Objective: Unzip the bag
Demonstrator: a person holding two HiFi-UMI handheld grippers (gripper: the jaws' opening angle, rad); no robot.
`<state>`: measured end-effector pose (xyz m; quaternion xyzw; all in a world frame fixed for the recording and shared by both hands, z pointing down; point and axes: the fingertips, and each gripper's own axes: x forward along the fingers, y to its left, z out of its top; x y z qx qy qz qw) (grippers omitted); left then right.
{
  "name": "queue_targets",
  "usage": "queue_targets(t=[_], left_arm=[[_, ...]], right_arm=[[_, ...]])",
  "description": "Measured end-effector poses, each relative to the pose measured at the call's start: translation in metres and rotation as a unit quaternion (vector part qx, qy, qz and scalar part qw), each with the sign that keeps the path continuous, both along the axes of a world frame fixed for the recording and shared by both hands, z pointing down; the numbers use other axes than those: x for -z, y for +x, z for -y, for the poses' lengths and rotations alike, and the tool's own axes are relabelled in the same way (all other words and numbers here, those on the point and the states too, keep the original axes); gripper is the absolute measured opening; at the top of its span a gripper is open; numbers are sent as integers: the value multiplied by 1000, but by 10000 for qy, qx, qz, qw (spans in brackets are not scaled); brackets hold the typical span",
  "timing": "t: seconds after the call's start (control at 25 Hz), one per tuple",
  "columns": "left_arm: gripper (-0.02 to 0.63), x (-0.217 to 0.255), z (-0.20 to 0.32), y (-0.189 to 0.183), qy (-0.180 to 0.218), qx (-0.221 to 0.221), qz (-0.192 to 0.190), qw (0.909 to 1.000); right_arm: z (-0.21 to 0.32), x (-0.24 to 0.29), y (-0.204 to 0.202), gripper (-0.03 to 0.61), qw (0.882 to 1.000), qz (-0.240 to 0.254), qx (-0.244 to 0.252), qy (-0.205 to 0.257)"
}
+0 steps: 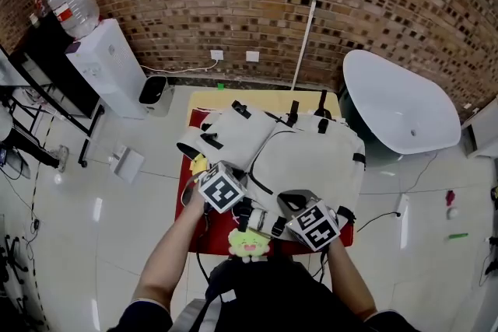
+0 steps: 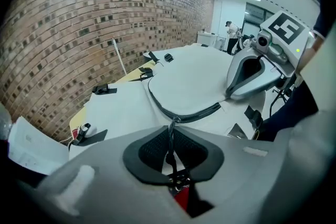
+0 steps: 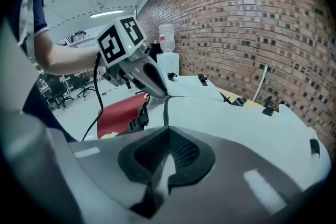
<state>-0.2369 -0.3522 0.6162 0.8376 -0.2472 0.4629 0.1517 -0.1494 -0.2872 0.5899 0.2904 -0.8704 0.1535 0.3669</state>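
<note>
**A:** Entry one — left gripper (image 2: 171,162)?

**B:** Jaws closed on a thin dark pull cord (image 2: 169,139). The cord runs straight ahead to the slider (image 2: 173,120), just past the tips, on the dark zipper track (image 2: 191,112).

**A:** Right gripper (image 3: 165,160)?

**B:** Jaws together, a pale sliver pinched between them, likely fabric of the white backpack (image 3: 236,128). The backpack spreads ahead of and to both sides of the two tools, lying flat on the red-covered table (image 3: 118,113).

**A:** Hazards?

**B:** The cord is thin and could slide out of the pads if drawn off-line from the track. The track curves ahead, so the slider may bind there. If the right-hand pinch is shallow, the fabric could slip free and the whole backpack would drag rather than open.

**A:** Not determinable?

**B:** How much fabric the right pads hold, and whether the slider sits at the track's end. In the head view both sets of tips are hidden beneath the marker cubes.
</note>
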Motion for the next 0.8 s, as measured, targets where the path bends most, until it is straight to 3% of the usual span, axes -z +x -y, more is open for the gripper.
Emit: queue_targets(t=[0.6,0.8], left_arm=[[32,3,49,7,-10,-406,423,9983],[34,-1,68,14,58,-651,371,9972]], right_arm=[[-4,4,-2,6,9994,345,40,-82],[-3,5,0,6,9987,443,-26,-240]])
